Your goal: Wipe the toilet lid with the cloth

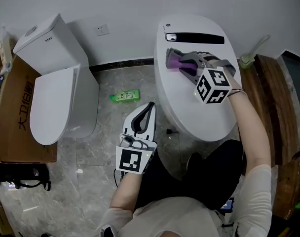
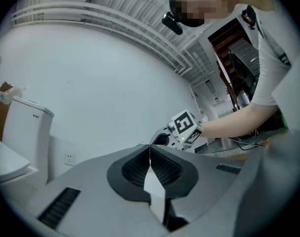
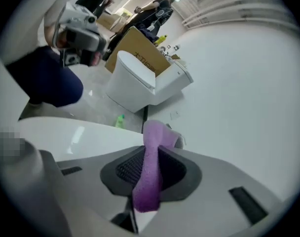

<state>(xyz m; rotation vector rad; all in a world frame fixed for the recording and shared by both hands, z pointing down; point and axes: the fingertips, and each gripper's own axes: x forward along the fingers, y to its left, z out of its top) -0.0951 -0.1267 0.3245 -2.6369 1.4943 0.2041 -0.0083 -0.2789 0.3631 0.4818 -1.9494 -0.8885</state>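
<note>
The white toilet lid [image 1: 189, 107] lies closed under me, oval, with a black strip near its far end. My right gripper [image 1: 175, 62] rests on the lid's far part, shut on a purple cloth [image 1: 180, 64] pressed against the surface. In the right gripper view the cloth [image 3: 151, 167] hangs pinched between the jaws, with the glossy lid [image 3: 81, 137] to the left. My left gripper [image 1: 149, 106] hovers over the floor left of the lid, shut, with nothing between its jaws [image 2: 150, 149].
A second white toilet [image 1: 56, 83] stands at the left against the wall beside a cardboard box [image 1: 17, 112]. A green bottle [image 1: 124, 96] lies on the marble floor between the toilets. Wooden boards [image 1: 271, 107] stand to the right of the lid.
</note>
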